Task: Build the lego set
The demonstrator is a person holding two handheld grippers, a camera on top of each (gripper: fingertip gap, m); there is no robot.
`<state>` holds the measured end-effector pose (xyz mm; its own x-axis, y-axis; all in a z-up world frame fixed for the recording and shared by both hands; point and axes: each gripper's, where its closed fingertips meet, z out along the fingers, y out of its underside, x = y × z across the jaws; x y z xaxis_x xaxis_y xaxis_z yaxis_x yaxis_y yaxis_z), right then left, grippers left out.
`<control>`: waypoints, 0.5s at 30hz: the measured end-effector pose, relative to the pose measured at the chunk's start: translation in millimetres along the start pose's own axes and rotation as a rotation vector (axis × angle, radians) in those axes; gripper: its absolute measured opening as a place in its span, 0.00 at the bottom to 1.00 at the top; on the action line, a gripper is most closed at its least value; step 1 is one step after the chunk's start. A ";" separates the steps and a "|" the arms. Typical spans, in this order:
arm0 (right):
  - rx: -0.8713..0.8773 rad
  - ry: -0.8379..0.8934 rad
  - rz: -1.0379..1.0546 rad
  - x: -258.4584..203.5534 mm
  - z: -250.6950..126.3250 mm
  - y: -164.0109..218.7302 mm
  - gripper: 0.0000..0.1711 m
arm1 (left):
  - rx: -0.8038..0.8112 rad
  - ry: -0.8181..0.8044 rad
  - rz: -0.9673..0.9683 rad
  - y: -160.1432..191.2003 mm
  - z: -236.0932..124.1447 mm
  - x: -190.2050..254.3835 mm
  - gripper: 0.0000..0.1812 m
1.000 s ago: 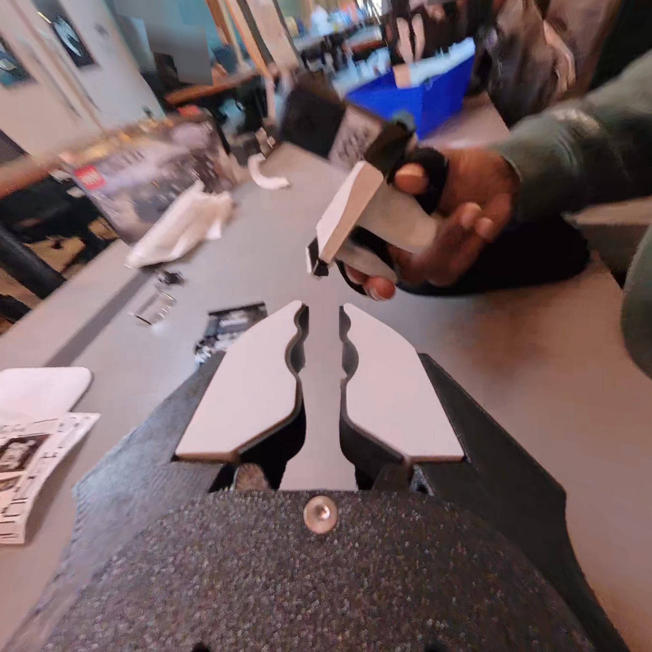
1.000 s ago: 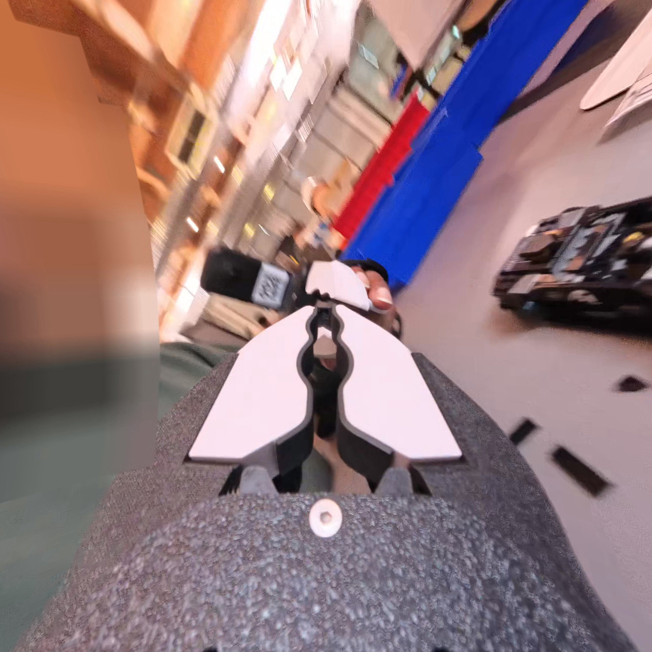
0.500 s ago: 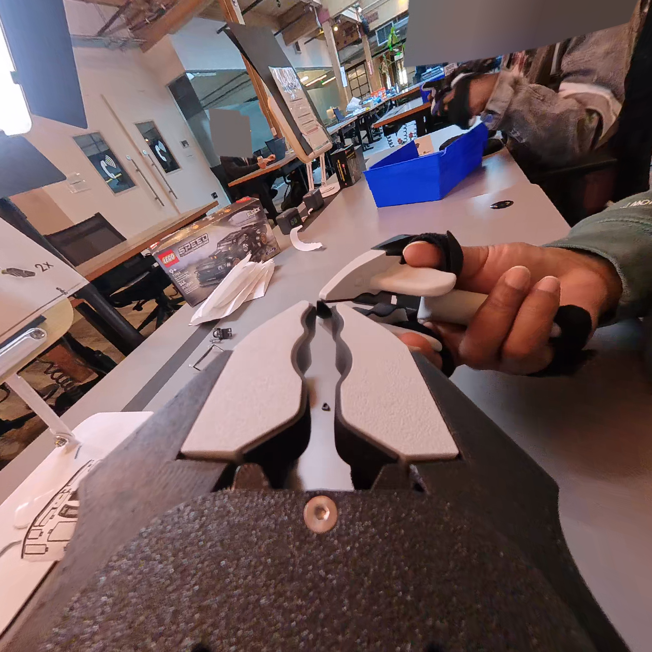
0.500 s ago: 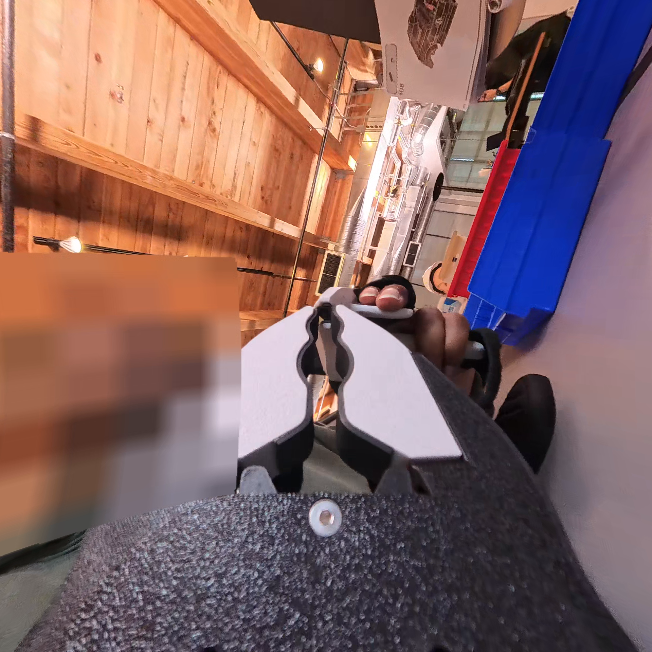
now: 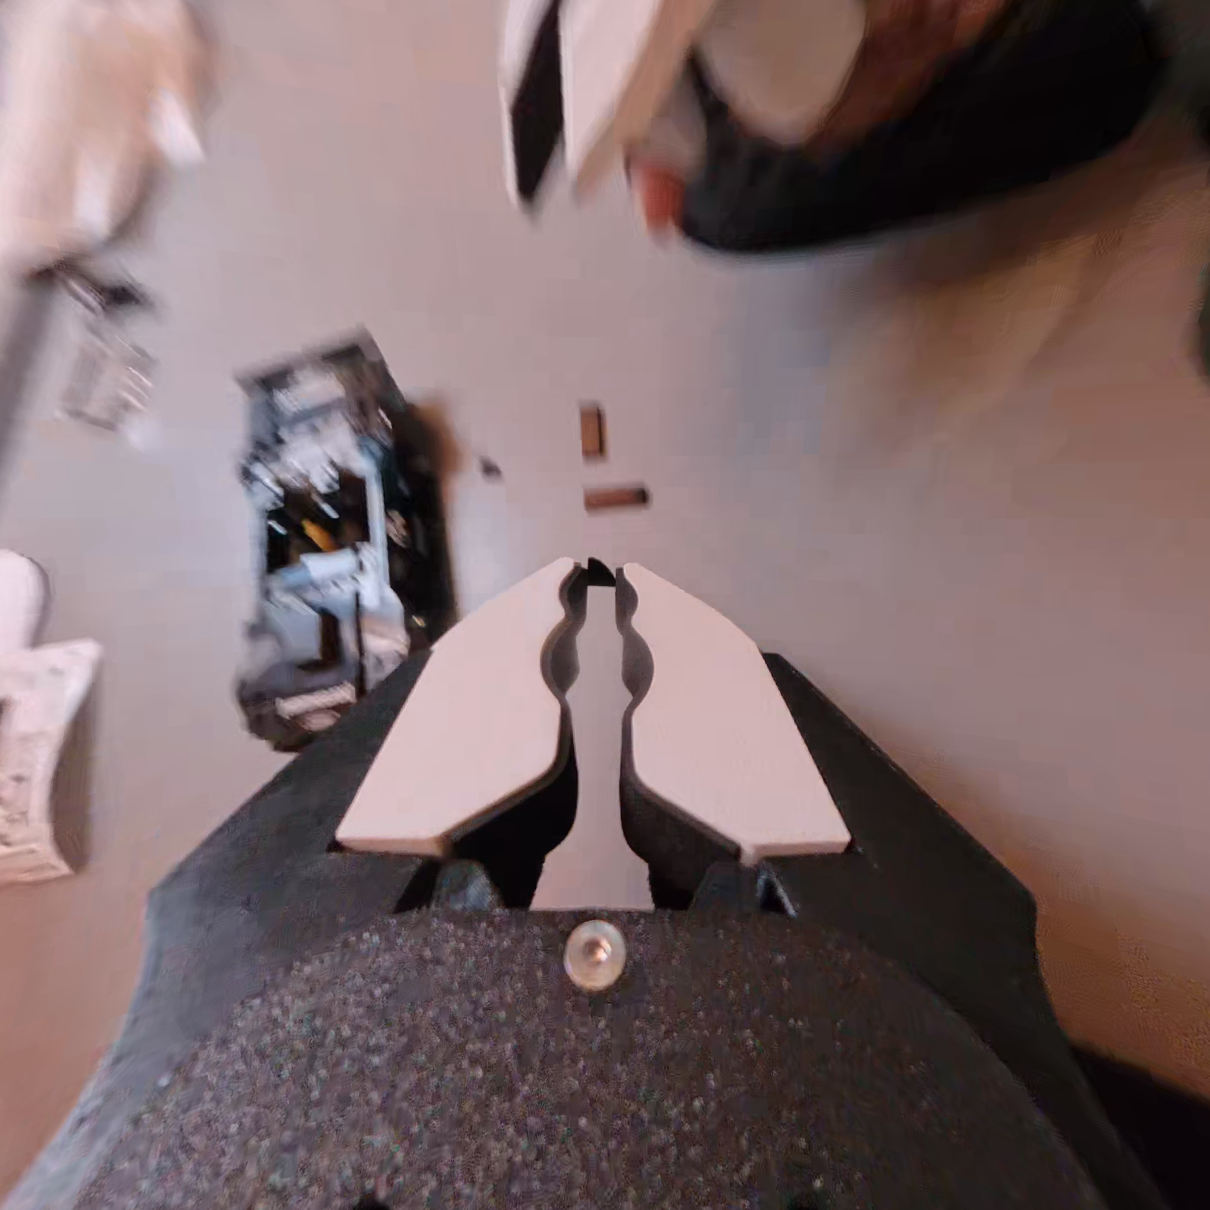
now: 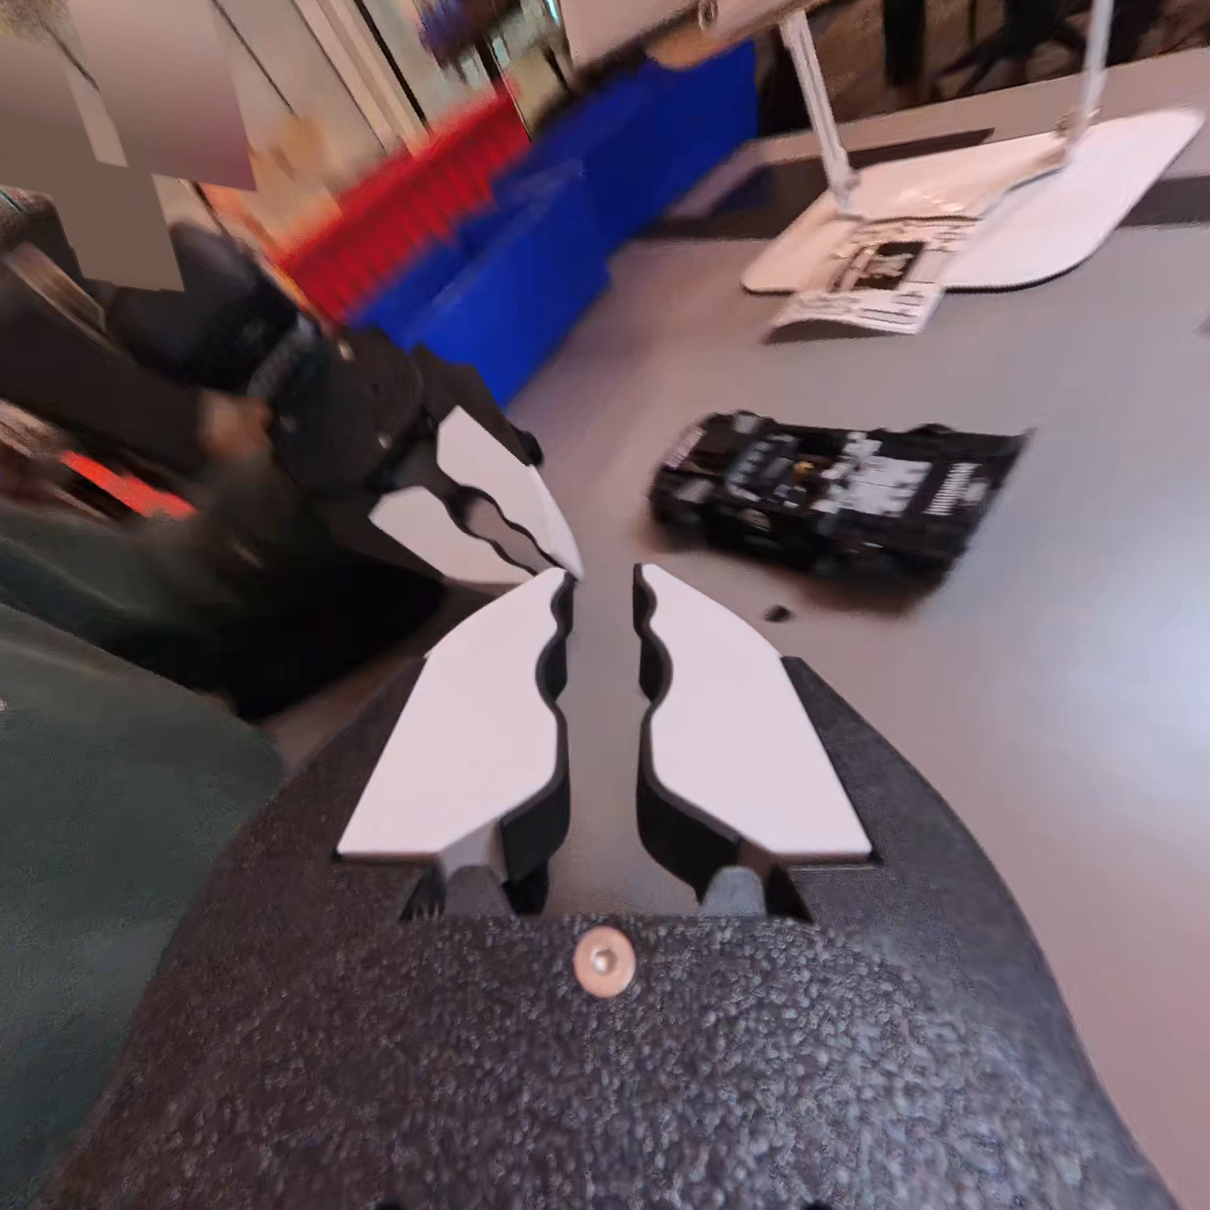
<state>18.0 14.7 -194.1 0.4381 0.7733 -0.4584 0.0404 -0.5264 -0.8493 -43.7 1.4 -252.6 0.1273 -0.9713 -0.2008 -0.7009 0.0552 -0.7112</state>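
Left wrist view: your left gripper (image 5: 597,568) pinches a small black piece (image 5: 600,571) at its very tips, fingers nearly together. The part-built car (image 5: 334,543) lies on the grey table (image 5: 884,524) to the left, with two small dark loose pieces (image 5: 614,496) beyond the tips.

Right wrist view: your right gripper (image 6: 602,576) has its fingers spread and holds nothing. The car (image 6: 831,491) sits ahead and to the right, a tiny dark piece (image 6: 777,613) near it.

Assessment: the model looks light and rigid, though likely to shed parts under a hard squeeze (blur limits detail). Take it across the low side walls. The pinched piece is small and smooth; it may slip.
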 end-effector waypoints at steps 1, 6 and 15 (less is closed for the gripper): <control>-0.065 0.050 -0.092 8.4 -3.9 4.0 0.11 | -0.083 0.039 -0.014 14.5 7.6 2.2 0.05; -0.312 0.083 -0.273 35.6 -10.2 25.7 0.12 | -0.218 0.141 -0.061 34.8 26.3 2.2 0.05; -0.436 0.067 -0.453 50.7 7.6 43.0 0.12 | -0.247 0.199 -0.129 37.6 25.0 4.7 0.09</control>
<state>35.2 34.0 -255.8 0.3466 0.9367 -0.0492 0.5907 -0.2587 -0.7643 -51.9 4.6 -297.1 0.1033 -0.9941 0.0331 -0.8397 -0.1050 -0.5328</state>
